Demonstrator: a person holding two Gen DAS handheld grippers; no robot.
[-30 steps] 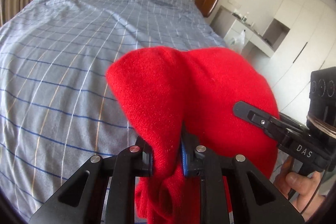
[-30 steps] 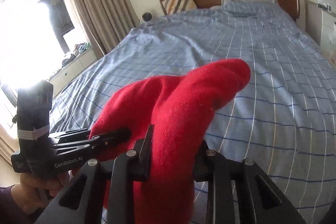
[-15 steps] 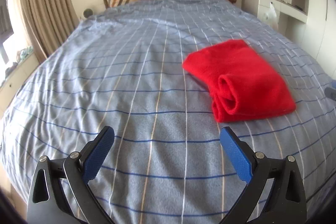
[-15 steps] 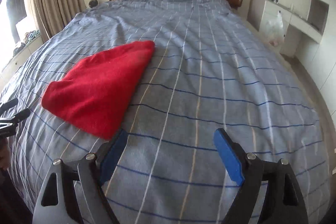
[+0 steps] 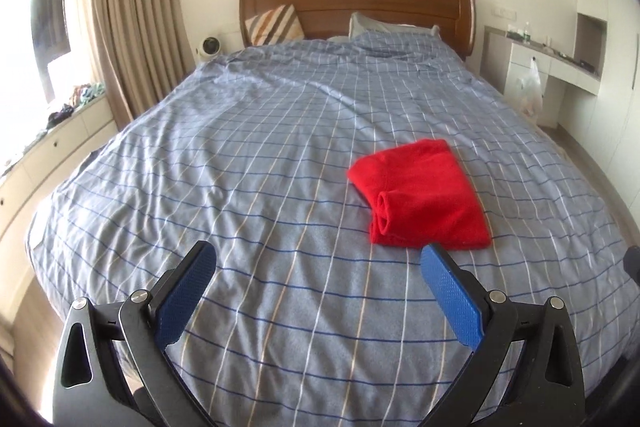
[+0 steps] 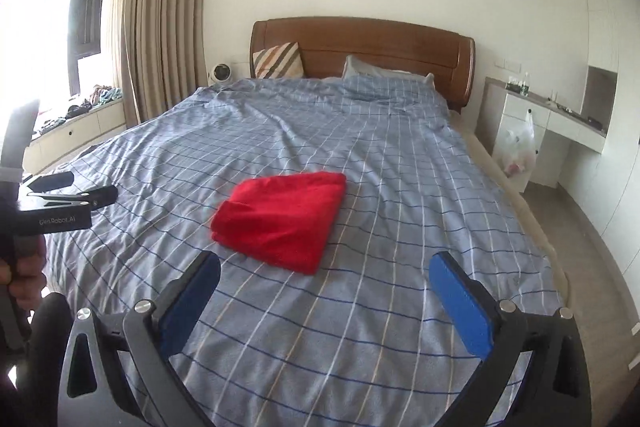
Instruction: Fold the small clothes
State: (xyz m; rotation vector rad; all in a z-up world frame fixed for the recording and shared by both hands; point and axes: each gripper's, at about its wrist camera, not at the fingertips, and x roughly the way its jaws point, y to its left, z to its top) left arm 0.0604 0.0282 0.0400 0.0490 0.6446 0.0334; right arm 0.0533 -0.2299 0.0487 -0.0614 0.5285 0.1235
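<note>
Folded red garment lying on the bed.
Both the left gripper and right gripper hover with fingers spread apart, garment beyond their tips, untouched.

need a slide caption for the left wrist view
Open left tool above a blue checked bed, with a folded red garment lying ahead.
</note>
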